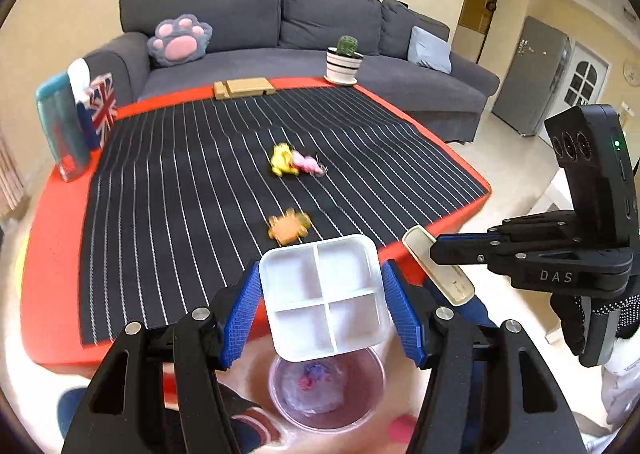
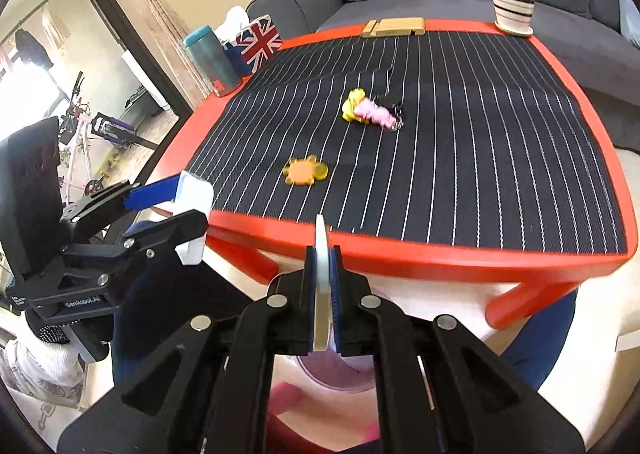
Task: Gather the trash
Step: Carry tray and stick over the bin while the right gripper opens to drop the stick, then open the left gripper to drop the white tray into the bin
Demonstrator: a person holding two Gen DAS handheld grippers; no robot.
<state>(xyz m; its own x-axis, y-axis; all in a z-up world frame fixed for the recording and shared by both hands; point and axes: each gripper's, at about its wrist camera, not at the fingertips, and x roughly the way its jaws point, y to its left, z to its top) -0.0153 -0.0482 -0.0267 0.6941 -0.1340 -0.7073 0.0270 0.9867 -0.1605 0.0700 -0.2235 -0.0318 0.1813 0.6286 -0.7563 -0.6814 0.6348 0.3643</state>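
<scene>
The white four-compartment tray (image 1: 324,298) sits clamped between the blue pads of the left hand-held gripper (image 1: 322,306), whose jaws stand part-way open around its sides. It hangs just off the near edge of the tabletop (image 1: 52,222), directly above a clear bin (image 1: 326,394) on the floor that already holds some crumpled wrapping. The tray's open face tilts toward the camera, and its compartments look empty. The drop is therefore straight down: the bin lies below and slightly nearer than the tray, so this gripper seems the better placed to release.

The right hand-held gripper (image 2: 322,294) is closed tight on a thin white lid (image 2: 321,282), held on edge, its long axis running away from the camera. The lid is to the right of the tray, and the bin's rim (image 2: 340,374) shows just under those jaws too.

Count: one tray, one lid, one bin. Left on the striped mat (image 1: 224,158) are an orange toy (image 1: 289,228) near the edge, and farther in a yellow piece (image 1: 282,160) touching a pink one (image 1: 306,163). Along the far side are one potted cactus (image 1: 344,60), one wooden block (image 1: 244,88), one tissue box (image 1: 100,110) and one teal bottle (image 1: 60,122).
</scene>
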